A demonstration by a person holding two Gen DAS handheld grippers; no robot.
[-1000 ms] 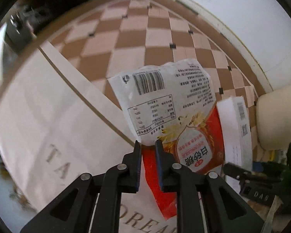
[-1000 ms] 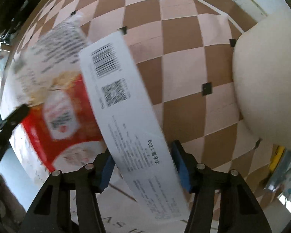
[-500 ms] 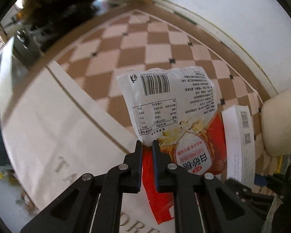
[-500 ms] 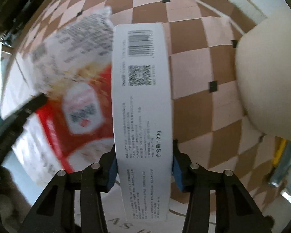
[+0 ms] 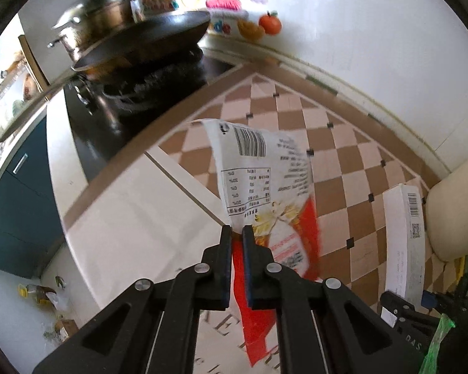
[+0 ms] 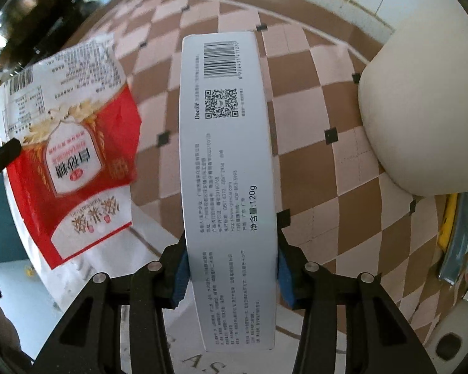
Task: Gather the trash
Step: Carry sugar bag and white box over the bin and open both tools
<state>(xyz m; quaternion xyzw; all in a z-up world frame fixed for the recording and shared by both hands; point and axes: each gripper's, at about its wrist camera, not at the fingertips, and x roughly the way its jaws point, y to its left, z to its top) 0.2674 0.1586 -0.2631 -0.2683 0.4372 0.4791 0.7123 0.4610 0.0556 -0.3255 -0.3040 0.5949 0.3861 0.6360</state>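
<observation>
1. Both pieces of trash hang higher above the counter [image 5: 134, 218] than one second ago, and the left view now tilts up enough to show a pan [image 5: 146, 37] on a stove [image 5: 153, 84], which it does not show before.
2. Nearest in the left view, the left hand-held gripper [image 5: 237, 233] has its jaws almost together on the lower edge of a red and white bag [image 5: 265, 187]. The thin film is pinched between the pads, and the bag stands up and leans away over the checkered cloth [image 5: 343, 168].
3. In the right view, the right hand-held gripper [image 6: 231, 268] holds a long white box [image 6: 227, 162] across its width. Its jaws have just been closing, and the blue pads [image 6: 181, 268] press both long sides of the box.
4. Just beside the box, to the left in this view, the bag hangs free with the print upside down.
5. Farther to the right stands a cream rounded object [image 6: 421, 109], and I cannot tell if it is the bin.
6. Risks, as I judge them:
   - The bag is held only at an edge, so a quick swing could make the film slip out.
   - The box sticks far out from the pads, so it could turn in the grip or hit the cream object.
   - The two items are close and could bump each other on the way.
</observation>
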